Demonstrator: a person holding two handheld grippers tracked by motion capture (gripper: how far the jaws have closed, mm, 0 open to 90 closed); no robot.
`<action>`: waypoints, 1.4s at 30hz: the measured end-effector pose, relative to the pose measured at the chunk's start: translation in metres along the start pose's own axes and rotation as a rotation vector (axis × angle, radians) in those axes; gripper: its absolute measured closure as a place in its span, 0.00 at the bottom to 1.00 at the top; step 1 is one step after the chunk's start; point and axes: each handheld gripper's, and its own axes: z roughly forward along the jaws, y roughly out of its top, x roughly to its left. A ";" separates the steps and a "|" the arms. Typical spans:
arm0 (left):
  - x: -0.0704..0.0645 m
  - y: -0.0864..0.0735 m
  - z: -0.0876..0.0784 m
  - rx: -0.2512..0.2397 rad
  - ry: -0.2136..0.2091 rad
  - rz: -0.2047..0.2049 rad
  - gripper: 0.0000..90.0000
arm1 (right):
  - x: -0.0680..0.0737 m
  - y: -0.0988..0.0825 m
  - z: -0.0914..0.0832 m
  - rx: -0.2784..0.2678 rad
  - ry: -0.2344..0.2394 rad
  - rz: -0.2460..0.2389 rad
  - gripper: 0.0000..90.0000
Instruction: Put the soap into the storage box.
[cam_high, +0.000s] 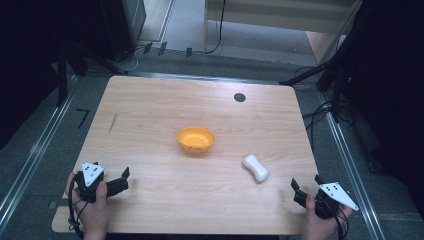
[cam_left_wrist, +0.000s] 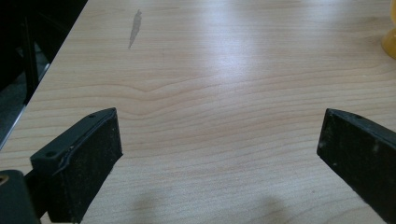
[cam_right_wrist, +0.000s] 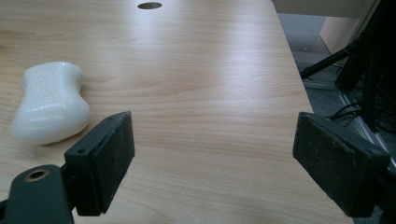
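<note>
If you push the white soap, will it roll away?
Probably not: the soap lies flat on the table and is waisted, so it would likely slide. Its glossy, rounded surface looks slippery to pinch. It seems stiff and keeps its moulded shape.

Light wood-grain table (cam_high: 165, 100) with rounded corners, standing on grey floor. Orange bowl (cam_high: 195, 139) sitting upright near the middle. White waisted soap bar (cam_high: 255, 167) lying flat to the bowl's right and nearer the person's edge, well apart from it. Dark round hole (cam_high: 239, 97) showing toward the far right. Grey smear (cam_high: 113, 123) marking the left side.
</note>
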 end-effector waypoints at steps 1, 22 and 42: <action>0.000 0.000 0.000 0.000 0.000 0.000 0.00 | 0.000 0.000 0.000 0.000 0.000 0.000 0.16; 0.003 -0.001 -0.002 -0.007 -0.020 -0.021 0.00 | 0.034 0.042 0.035 0.323 0.100 -0.184 0.35; 0.003 -0.001 -0.001 -0.005 -0.021 -0.022 0.00 | 0.056 0.084 0.060 0.545 0.239 -0.202 0.34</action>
